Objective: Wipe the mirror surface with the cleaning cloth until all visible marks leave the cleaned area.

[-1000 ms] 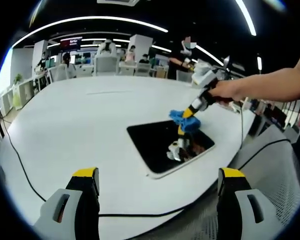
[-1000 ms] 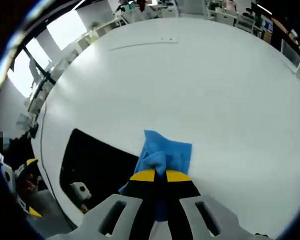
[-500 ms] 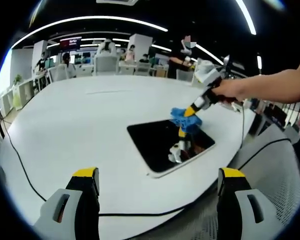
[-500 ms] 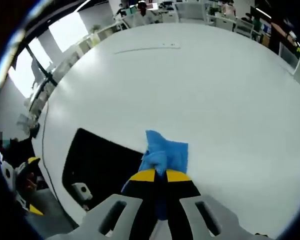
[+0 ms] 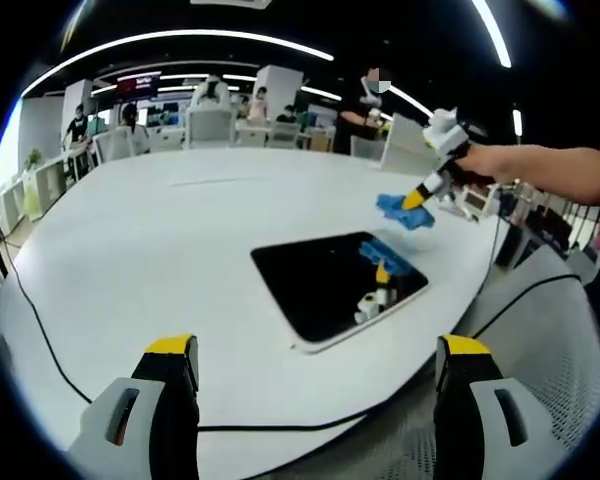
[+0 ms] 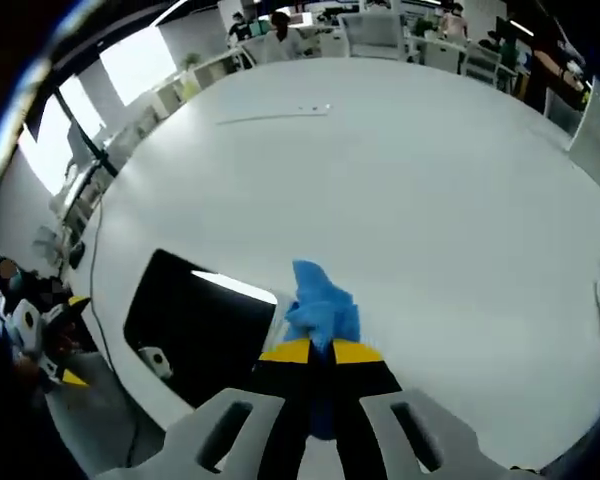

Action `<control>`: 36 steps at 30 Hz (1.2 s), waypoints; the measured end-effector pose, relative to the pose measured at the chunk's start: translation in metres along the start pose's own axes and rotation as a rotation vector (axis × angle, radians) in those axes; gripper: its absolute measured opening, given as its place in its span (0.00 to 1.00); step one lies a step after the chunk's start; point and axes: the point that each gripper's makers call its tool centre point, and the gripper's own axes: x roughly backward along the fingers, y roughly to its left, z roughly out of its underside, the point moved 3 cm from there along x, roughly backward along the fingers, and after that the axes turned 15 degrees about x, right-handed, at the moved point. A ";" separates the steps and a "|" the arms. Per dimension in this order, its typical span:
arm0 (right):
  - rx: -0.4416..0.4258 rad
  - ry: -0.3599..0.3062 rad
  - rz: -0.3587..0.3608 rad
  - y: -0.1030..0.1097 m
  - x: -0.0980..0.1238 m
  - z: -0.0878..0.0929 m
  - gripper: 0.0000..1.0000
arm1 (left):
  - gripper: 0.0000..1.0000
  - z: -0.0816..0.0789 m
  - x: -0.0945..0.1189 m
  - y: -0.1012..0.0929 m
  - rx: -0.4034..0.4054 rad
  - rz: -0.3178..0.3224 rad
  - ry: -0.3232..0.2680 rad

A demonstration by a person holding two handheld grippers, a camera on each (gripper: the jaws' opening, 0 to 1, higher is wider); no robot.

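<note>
Mirror (image 5: 335,282) lies flat on the big white round surface (image 5: 150,250), near the edge that is closest to you. It is a dark rectangular plate with a light rim, and its glass gives back a small blue and yellow reflection close to its right corner. In the right gripper view the mirror (image 6: 195,325) sits to the left of the jaws, with a bright strip of light along its upper edge.

Your cleaning cloth (image 5: 403,211) is blue and bunched. It hangs in the air beyond the far right corner of the mirror, apart from the glass, and it does not touch the surface there. In the right gripper view the cloth (image 6: 320,312) rises just above the yellow jaw tips and covers a bit of white surface next to the mirror's right edge.

Your right claw (image 6: 311,352) has its jaws pressed together, clamped on the cloth. In the left gripper view this right claw (image 5: 417,198) comes in from the right side, held by your hand (image 5: 485,163), with the forearm going out to the frame edge.

Your left claw (image 5: 315,365) stands wide apart with nothing between the jaws, low at the near edge of the surface, well apart from the mirror.

A thin black cable (image 5: 40,330) runs over the left part of the surface and along its near edge. Behind the surface you see white chairs (image 5: 212,125) and several people at desks.
</note>
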 end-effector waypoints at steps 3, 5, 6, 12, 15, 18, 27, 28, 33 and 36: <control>-0.001 0.006 0.022 -0.014 0.005 0.010 0.01 | 0.99 0.000 0.000 0.000 -0.001 0.001 0.001; 0.010 0.018 0.039 -0.020 0.006 0.016 0.01 | 0.99 0.000 0.000 0.000 0.000 0.001 -0.001; 0.008 0.023 0.045 -0.024 0.005 0.021 0.01 | 0.99 0.000 0.000 0.000 0.000 0.000 0.000; -0.024 0.048 0.054 -0.035 -0.005 0.040 0.01 | 0.99 0.000 0.000 0.000 0.001 -0.004 0.001; -0.026 0.060 0.062 -0.037 -0.013 0.049 0.01 | 0.99 0.000 0.000 0.001 0.000 -0.007 0.002; -0.015 0.052 0.080 -0.043 -0.024 0.059 0.01 | 0.99 0.000 0.000 0.001 0.000 -0.010 0.000; -0.058 0.057 0.088 -0.044 -0.035 0.071 0.01 | 0.99 -0.001 0.000 0.002 0.001 -0.018 -0.004; -0.054 0.057 0.087 -0.043 -0.034 0.071 0.01 | 0.99 -0.001 0.000 0.002 0.003 -0.017 -0.007; 0.003 0.024 0.060 -0.043 -0.034 0.071 0.02 | 0.99 -0.002 0.001 0.002 0.007 -0.016 -0.010; -0.111 -0.089 0.068 -0.042 -0.028 0.062 0.18 | 0.99 -0.002 0.001 0.002 0.008 -0.019 -0.011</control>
